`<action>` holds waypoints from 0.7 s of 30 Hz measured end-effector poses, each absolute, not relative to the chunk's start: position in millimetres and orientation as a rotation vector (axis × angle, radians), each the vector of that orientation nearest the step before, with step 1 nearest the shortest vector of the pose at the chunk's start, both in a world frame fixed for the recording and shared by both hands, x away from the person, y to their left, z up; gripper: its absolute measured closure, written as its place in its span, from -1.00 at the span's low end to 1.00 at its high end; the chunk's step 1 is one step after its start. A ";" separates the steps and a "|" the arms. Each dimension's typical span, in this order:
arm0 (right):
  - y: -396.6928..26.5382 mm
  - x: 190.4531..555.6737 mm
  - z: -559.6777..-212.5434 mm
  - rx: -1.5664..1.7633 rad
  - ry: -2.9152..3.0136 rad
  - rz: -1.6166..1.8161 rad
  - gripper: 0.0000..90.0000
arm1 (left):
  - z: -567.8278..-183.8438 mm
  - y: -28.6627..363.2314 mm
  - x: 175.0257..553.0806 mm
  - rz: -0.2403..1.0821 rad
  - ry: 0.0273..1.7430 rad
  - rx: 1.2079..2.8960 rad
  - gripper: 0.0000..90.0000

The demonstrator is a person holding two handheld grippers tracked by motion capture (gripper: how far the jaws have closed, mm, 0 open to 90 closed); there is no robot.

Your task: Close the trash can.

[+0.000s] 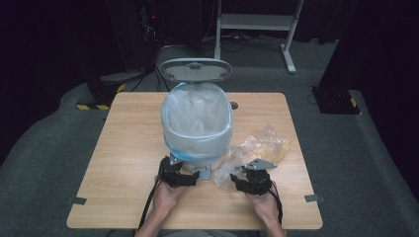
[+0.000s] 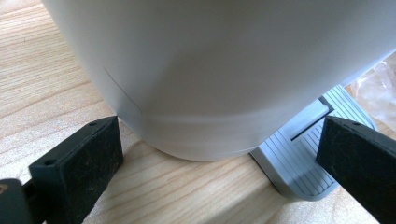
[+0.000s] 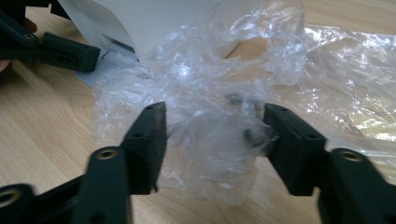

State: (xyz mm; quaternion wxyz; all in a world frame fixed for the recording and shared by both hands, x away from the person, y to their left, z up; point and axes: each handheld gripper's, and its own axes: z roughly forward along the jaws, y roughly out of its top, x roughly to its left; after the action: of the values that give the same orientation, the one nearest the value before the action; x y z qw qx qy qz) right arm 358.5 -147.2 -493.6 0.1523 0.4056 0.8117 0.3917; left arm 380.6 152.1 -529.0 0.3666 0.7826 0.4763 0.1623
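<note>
A white pedal bin (image 1: 197,123) lined with a clear bag stands mid-table, its grey lid (image 1: 195,69) raised at the back. My left gripper (image 1: 190,176) is open at the bin's foot; in the left gripper view its jaws (image 2: 219,158) straddle the bin's base (image 2: 210,93), the right jaw over the grey pedal (image 2: 303,158). Crumpled clear plastic (image 1: 257,148) lies right of the bin. My right gripper (image 1: 236,180) is at its near end. A wad of that plastic (image 3: 219,140) sits between its open jaws (image 3: 215,135), brushing the right pad.
The wooden table (image 1: 128,148) has bare room left of the bin and along the front edge. Tape tabs mark the front corners (image 1: 76,200). A white table frame (image 1: 257,22) stands on the floor beyond. My left gripper (image 3: 70,56) appears at the upper left of the right gripper view.
</note>
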 end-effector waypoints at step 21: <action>-159.1 353.4 -486.5 1.169 2.387 1.184 0.81 | -529.2 152.6 381.0 0.406 1.227 2.011 -0.99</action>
State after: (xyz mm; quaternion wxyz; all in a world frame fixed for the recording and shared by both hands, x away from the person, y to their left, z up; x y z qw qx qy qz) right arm 353.4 -159.1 -486.5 0.1155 0.3991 0.8149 0.4042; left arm 381.0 152.6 -529.2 0.3669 0.7825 0.4776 0.1580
